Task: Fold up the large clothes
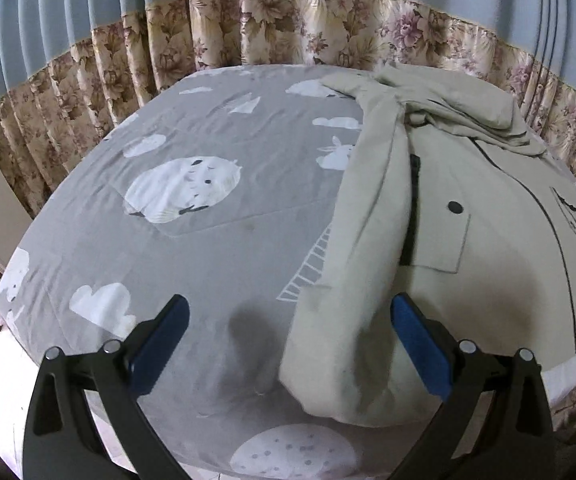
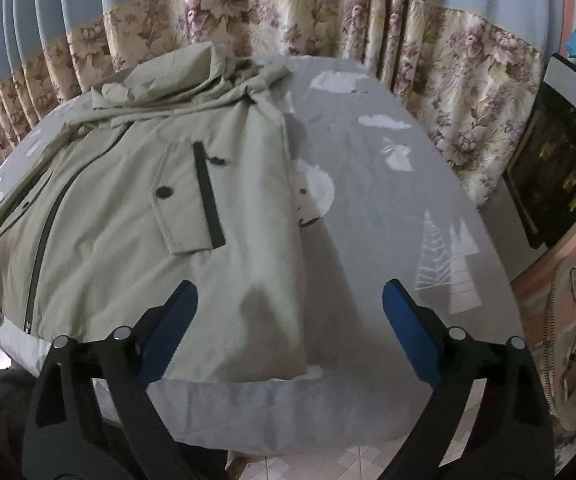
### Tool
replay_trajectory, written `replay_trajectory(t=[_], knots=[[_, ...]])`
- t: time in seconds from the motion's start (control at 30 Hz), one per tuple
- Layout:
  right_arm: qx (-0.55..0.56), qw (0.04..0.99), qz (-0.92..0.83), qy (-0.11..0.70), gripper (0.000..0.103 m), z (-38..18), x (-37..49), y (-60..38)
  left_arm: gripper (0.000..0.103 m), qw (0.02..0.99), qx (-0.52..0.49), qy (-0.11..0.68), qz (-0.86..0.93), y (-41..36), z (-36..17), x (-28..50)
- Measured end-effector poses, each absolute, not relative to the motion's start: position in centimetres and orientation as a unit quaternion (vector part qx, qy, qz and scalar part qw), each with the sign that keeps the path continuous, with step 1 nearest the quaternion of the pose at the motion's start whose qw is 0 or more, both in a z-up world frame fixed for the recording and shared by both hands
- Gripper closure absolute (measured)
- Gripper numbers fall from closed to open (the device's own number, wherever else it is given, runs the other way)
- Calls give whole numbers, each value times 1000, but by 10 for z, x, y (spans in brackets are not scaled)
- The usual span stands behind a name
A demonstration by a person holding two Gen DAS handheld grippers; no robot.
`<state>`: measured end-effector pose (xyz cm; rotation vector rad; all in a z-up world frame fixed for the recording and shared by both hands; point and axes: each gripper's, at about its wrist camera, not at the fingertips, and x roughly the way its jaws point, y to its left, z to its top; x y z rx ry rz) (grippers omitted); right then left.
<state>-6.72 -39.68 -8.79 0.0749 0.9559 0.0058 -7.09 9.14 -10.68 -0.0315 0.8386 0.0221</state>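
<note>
Jacket (image 2: 136,216): smooth beige fabric, black zip trims.

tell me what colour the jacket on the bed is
Pale khaki-beige jacket with black zips and snap buttons; it shows best in the right wrist view.

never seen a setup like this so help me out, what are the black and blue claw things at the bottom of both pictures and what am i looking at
Those claws are two hand-held grabbing tools, one in each of a person's hands. Each carries a wide-angle camera looking forward along its two blue-padded fingers, which bends the picture. One picture comes from the left tool, the other from the right tool. Both show a bed with a grey printed cover, floral curtains behind it, and a beige hooded jacket lying front side up, with a sleeve folded over its front. The job is folding it. Both tools are open and hold nothing. The left one hangs over the jacket's near left corner, the right one over its near right corner.
</note>
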Motion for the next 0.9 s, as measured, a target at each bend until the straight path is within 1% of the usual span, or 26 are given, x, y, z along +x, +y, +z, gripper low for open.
replay_trajectory(t=[0.1,0.13,0.23,0.3,0.33,0.37,0.4,0.43,0.47,0.5,0.57,0.6,0.73,0.9], knots=[[43,880,17,472,28,-96,-65,-391,2,912,-13,409,4,85,-109,-71],[44,878,20,476,35,-98,-64,-390,2,911,-16,411,1,84,-111,-71],[55,870,35,489,50,-107,-65,-389,3,907,-27,421,-17,78,-118,-71],[61,869,37,489,55,-106,-66,-391,10,904,-25,425,-26,73,-122,-71],[61,870,37,488,60,-105,-66,-391,14,906,-22,422,-28,71,-122,-71],[62,870,37,488,67,-105,-67,-393,24,907,-20,418,-35,68,-121,-70],[64,870,37,487,71,-105,-67,-394,42,909,-19,415,-39,66,-119,-69],[67,870,37,487,78,-105,-67,-395,52,909,-17,414,-40,65,-119,-69],[73,870,46,486,90,-105,-67,-395,70,910,-17,413,-44,64,-118,-67],[79,870,54,484,92,-104,-66,-395,86,909,-22,413,-54,64,-118,-66],[69,871,56,483,96,-101,-66,-391,95,907,-41,414,-68,68,-116,-64],[65,872,58,481,96,-99,-66,-389,96,907,-46,413,-70,68,-114,-64],[75,881,82,460,97,-81,-67,-382,97,916,-34,393,-72,68,-99,-67],[62,891,120,433,98,-48,-71,-368,97,932,-28,357,-61,81,-65,-73]])
